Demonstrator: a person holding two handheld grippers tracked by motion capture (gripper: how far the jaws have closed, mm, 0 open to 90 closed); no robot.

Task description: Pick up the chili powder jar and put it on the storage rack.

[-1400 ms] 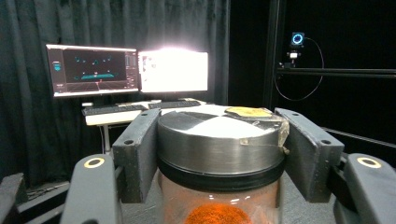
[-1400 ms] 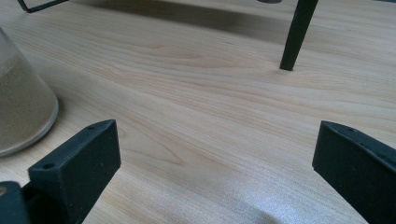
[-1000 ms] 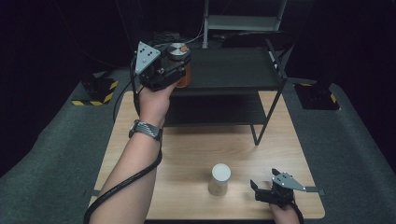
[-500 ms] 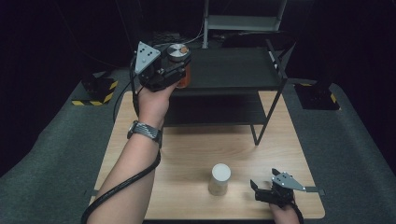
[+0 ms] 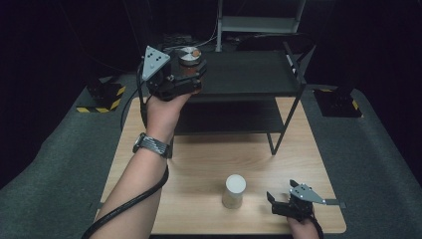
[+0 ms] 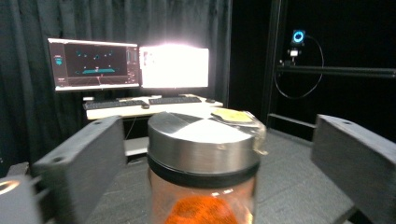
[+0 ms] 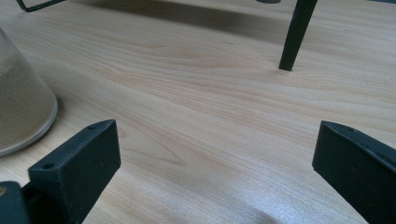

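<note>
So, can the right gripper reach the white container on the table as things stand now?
Probably yes: the right gripper has open jaws beside the white container, with bare table between them and nothing in the way.

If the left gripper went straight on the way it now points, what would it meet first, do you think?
The jar, probably at once: it stands on the shelf between the open jaws of the left gripper, which have just been opening.

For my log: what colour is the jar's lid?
Silver metal lid with a black rim; clearest in the left gripper view.

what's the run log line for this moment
left gripper: jaws just opened, either side of jar on shelf | right gripper: open above table
</note>
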